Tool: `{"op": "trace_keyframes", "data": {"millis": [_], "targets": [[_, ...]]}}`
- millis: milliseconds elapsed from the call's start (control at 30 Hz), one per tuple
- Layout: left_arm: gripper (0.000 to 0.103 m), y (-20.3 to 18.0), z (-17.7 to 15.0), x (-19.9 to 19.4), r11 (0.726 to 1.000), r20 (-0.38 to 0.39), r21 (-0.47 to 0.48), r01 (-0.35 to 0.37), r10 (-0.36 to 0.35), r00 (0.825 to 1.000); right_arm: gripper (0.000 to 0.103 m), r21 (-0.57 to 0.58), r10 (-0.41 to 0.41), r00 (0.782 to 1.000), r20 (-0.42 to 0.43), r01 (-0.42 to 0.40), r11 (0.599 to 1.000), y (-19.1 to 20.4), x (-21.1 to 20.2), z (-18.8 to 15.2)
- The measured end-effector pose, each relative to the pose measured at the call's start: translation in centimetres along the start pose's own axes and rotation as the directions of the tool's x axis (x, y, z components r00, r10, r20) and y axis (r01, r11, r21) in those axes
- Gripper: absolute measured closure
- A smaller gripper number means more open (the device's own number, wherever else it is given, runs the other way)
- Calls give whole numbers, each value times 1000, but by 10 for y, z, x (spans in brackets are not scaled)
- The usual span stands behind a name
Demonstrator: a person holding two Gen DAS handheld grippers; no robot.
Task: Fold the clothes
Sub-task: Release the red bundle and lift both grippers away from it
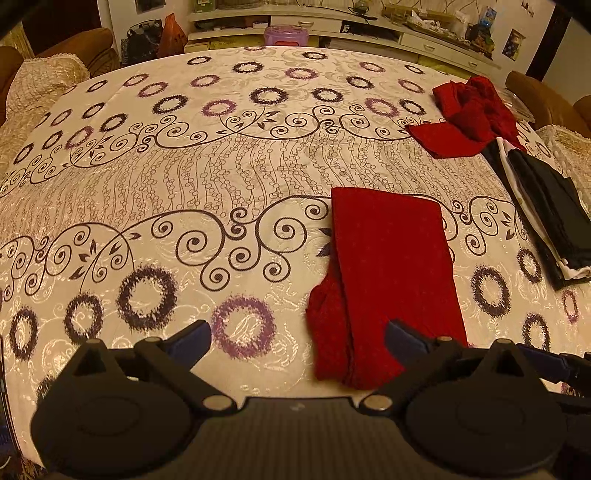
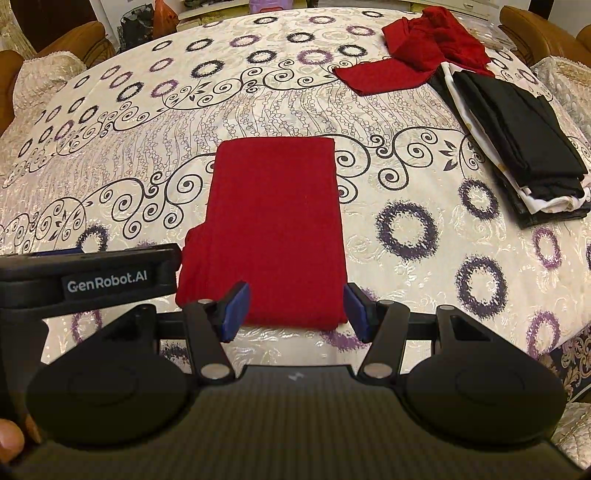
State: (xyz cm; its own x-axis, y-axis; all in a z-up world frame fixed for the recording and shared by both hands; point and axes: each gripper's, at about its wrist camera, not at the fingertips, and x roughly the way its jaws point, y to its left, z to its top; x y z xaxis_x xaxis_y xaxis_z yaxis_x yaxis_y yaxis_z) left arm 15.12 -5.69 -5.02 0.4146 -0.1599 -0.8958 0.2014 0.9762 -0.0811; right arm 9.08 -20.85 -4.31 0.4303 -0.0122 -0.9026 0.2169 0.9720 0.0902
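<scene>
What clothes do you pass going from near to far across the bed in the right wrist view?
Folded red garment → stack of black and white clothes → crumpled red garment.

Surface: cream cloth [image 1: 221, 166] printed with purple rings and dark scrollwork | Far wall: pale shelf unit [image 1: 332, 26] with drawers, cluttered on top | Below shelf: purple plastic stool [image 1: 286, 35] | Left and right: brown armchairs [image 1: 74, 44] under lace covers | Light: warm, yellowish, indoor
</scene>
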Motion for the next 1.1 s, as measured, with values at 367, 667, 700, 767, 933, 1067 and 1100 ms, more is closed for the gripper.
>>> {"op": "trace_keyframes", "data": {"millis": [367, 667, 700, 767, 933, 1067, 1100], "targets": [[0, 6, -20, -6, 1000, -3, -14, -1, 1, 1000, 39, -15, 7, 1000, 11, -7, 1000, 2, -6, -17], [0, 3, -34, -16, 1000, 12, 0, -3, 3, 1000, 39, -29, 22, 999, 28, -22, 999, 3, -13, -32], [0, 3, -35, -17, 1000, 13, 0, -3, 3, 1000, 39, -28, 25, 999, 30, -24, 999, 3, -14, -34], [0, 4, -38, -19, 1000, 16, 0, -3, 3, 1000, 39, -28, 30, 999, 35, -29, 999, 2, -16, -37], [0, 5, -46, -22, 1000, 24, -3, 0, 0, 1000, 39, -29, 39, 998, 44, -38, 999, 0, -18, -45], [0, 5, -53, -26, 1000, 37, -3, 3, -3, 999, 39, -37, 43, 998, 56, -41, 998, 0, -20, -52], [0, 5, -55, -27, 1000, 38, -3, 6, -6, 999, 39, -42, 44, 997, 61, -42, 998, 0, -21, -54]]}}
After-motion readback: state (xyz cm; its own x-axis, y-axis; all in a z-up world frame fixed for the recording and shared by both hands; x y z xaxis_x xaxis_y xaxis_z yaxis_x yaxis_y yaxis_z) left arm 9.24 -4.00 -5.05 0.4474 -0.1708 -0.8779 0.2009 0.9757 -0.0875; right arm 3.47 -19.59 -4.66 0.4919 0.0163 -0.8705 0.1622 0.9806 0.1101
